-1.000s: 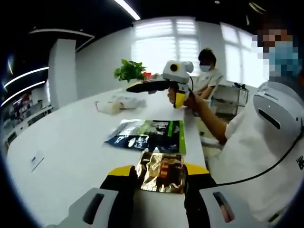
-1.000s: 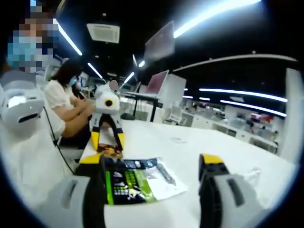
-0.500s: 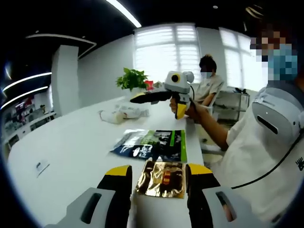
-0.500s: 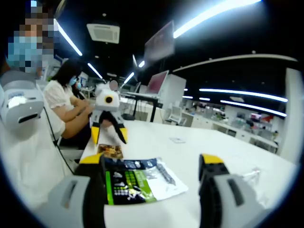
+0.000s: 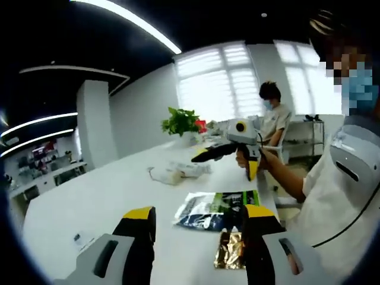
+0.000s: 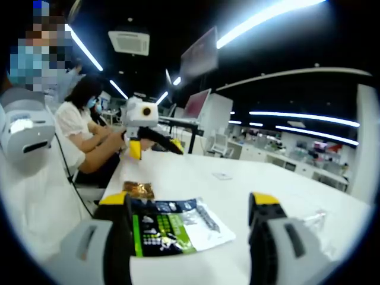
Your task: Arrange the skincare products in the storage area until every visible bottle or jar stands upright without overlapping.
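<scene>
Your left gripper (image 5: 199, 222) hangs above the white table (image 5: 89, 202) with its fingers (image 5: 138, 221) spread wide and nothing between them. In the left gripper view, the gold foil sachet (image 5: 230, 259) lies flat on the table just inside the right-hand finger, partly hidden by it, and the green and black pouch (image 5: 217, 209) lies flat a little beyond it, between the two fingertips and further out. Past the pouch sit a clear plastic bag (image 5: 175, 172) and a potted plant (image 5: 181, 122). Your right gripper (image 6: 190, 205) is also open and empty. In the right gripper view, the green and black pouch (image 6: 172, 225) lies on the table (image 6: 267, 184) between its fingers (image 6: 264, 205), close to the left-hand one, with the gold foil sachet (image 6: 138, 189) just beyond that fingertip, apart from the pouch. A second person (image 6: 80, 127) sits at the table's far side.
</scene>
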Demonstrator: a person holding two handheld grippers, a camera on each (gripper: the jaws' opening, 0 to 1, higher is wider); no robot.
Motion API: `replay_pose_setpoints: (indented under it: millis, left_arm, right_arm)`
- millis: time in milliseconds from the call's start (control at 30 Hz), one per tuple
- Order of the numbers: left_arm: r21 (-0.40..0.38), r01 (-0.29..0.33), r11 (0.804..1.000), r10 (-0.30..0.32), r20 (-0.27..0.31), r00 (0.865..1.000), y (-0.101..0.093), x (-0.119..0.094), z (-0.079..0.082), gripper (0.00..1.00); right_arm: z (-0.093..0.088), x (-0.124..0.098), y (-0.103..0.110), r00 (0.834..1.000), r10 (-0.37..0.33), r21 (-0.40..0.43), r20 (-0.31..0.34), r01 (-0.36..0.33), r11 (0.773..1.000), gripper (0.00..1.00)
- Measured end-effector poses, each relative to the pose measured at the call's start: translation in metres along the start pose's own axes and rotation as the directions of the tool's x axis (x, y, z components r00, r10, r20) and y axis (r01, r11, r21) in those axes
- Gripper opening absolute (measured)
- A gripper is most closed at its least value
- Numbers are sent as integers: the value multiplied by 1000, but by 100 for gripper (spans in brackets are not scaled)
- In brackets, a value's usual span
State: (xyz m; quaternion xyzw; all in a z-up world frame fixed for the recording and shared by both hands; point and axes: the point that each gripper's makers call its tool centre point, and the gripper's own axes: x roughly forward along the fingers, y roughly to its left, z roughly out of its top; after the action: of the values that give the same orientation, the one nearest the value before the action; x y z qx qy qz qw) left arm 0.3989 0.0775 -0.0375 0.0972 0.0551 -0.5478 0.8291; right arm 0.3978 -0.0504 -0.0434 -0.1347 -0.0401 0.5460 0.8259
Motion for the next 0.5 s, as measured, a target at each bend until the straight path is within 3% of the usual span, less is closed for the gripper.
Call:
replay_pose_setpoints:
  millis: [300,500]
  left_arm:
    - [-1,-91,996,91,-15,996,60,17,15,72]
    - [8,-140,990,140,-61,988,98,27,15,76]
  right_arm:
    - [1,0,1,1000,4,2,5,-4,1000,82]
    - [0,1,1,1000,8,0,2,-8,1000,82]
